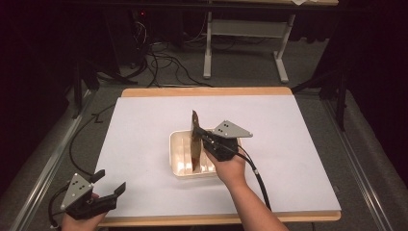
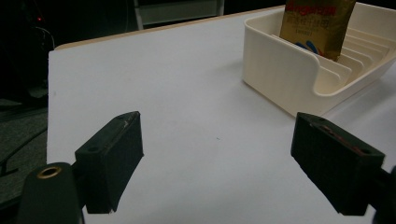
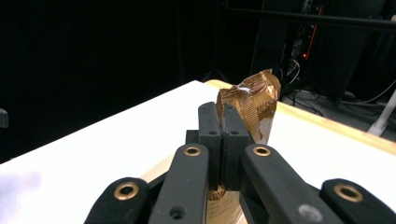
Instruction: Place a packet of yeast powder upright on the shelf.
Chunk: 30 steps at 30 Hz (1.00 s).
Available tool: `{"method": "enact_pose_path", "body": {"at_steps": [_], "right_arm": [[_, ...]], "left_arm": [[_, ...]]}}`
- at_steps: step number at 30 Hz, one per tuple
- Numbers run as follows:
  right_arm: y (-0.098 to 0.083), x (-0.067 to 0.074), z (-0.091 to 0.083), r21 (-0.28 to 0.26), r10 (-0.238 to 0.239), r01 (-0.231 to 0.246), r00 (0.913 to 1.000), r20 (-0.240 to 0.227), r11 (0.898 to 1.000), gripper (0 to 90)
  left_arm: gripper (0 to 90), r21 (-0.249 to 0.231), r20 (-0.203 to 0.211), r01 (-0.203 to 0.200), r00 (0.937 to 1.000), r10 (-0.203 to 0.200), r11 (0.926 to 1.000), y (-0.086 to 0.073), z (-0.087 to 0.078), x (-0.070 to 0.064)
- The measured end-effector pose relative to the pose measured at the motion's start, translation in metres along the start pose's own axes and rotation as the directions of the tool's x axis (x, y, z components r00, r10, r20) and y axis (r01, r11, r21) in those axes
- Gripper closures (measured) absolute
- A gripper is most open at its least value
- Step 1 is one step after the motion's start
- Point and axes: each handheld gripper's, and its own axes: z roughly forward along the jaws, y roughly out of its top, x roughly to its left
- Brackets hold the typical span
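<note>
White table covering [image 1: 144, 144] was seen under a cream ribbed plastic tray [image 1: 175, 144]; a gold foil packet [image 1: 195, 139], clamped by the right gripper [image 1: 199, 134], was held upright in it, not yet released. Near left, the left gripper [image 1: 109, 182] was held apart.

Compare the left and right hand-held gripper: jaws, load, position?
Jaws: the left hand-held gripper stands wide open; the right hand-held gripper is shut.
Load: the left holds nothing; the right pinches the gold packet.
Position: the left sits near the table's front-left corner; the right is over the cream slotted tray.
Both carry black jaws and a grey plate.
</note>
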Motion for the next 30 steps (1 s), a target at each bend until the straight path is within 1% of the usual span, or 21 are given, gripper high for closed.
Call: {"method": "enact_pose_path", "body": {"at_steps": [3, 4, 5, 9, 13, 16, 25, 27, 28, 29, 30], "right_arm": [[-0.0047, -0.0002, -0.0009, 0.004, 0.008, -0.008, 0.9999, -0.009, 1.0, 90.0], [-0.0054, -0.0002, -0.0013, 0.003, 0.005, -0.005, 1.0, -0.006, 1.0, 90.0], [-0.0059, -0.0002, -0.0019, 0.006, 0.013, -0.013, 0.9999, -0.006, 1.0, 90.0], [-0.0059, -0.0008, -0.0022, 0.006, 0.016, -0.016, 0.9999, -0.004, 1.0, 90.0], [-0.0058, -0.0015, -0.0032, 0.01, 0.018, -0.018, 0.9998, -0.001, 1.0, 88.9], [-0.0048, -0.0013, -0.0041, 0.018, 0.02, -0.019, 0.9998, -0.006, 1.0, 87.5], [-0.004, -0.0004, -0.0046, 0.022, 0.027, -0.026, 0.9996, -0.013, 0.999, 86.2], [-0.0034, -0.0004, -0.0041, 0.022, 0.028, -0.028, 0.9994, -0.018, 0.999, 83.4], [-0.0034, -0.0004, -0.0041, 0.022, 0.028, -0.028, 0.9994, -0.018, 0.999, 83.4], [-0.002, -0.0007, -0.0039, 0.024, 0.032, -0.032, 0.9993, -0.018, 0.999, 78.2], [-0.0011, -0.0008, -0.0036, 0.02, 0.03, -0.029, 0.9994, -0.02, 0.999, 76.0]], "left_arm": [[17.3, 0.002, 0.0, 0.0, 1.0, 0.0, 1.0, 0.0001, 0.0005, 0.0005], [17.3, 0.002, 0.0, 0.0, 1.0, 0.0, 1.0, 0.0001, 0.0005, 0.0004], [17.3, -0.001, 0.0, 0.0, 1.0, 0.0, 1.0, 0.0002, 0.0005, 0.0002], [17.3, 0.004, 0.003, -0.004, 1.0, 0.004, 1.0, 0.0001, 0.001, 0.0005], [17.3, 0.006, 0.008, 0.003, 1.0, -0.003, 1.0, -0.0001, 0.0023, 0.0016], [17.3, -0.001, 0.007, 0.0, 1.0, 0.0, 1.0, 0.0006, 0.0013, 0.0003], [17.3, 0.004, 0.005, -0.001, 1.0, 0.001, 1.0, 0.0003, 0.0014, 0.0007], [17.3, 0.003, 0.005, 0.005, 1.0, -0.005, 1.0, 0.0, 0.0014, 0.0018], [17.3, 0.003, 0.005, 0.005, 1.0, -0.005, 1.0, 0.0, 0.0014, 0.0018], [17.3, 0.001, 0.006, 0.006, 1.0, -0.006, 1.0, 0.0001, 0.0013, 0.0017], [17.3, -0.001, 0.005, 0.005, 1.0, -0.005, 1.0, 0.0003, 0.0011, 0.0015]]}}
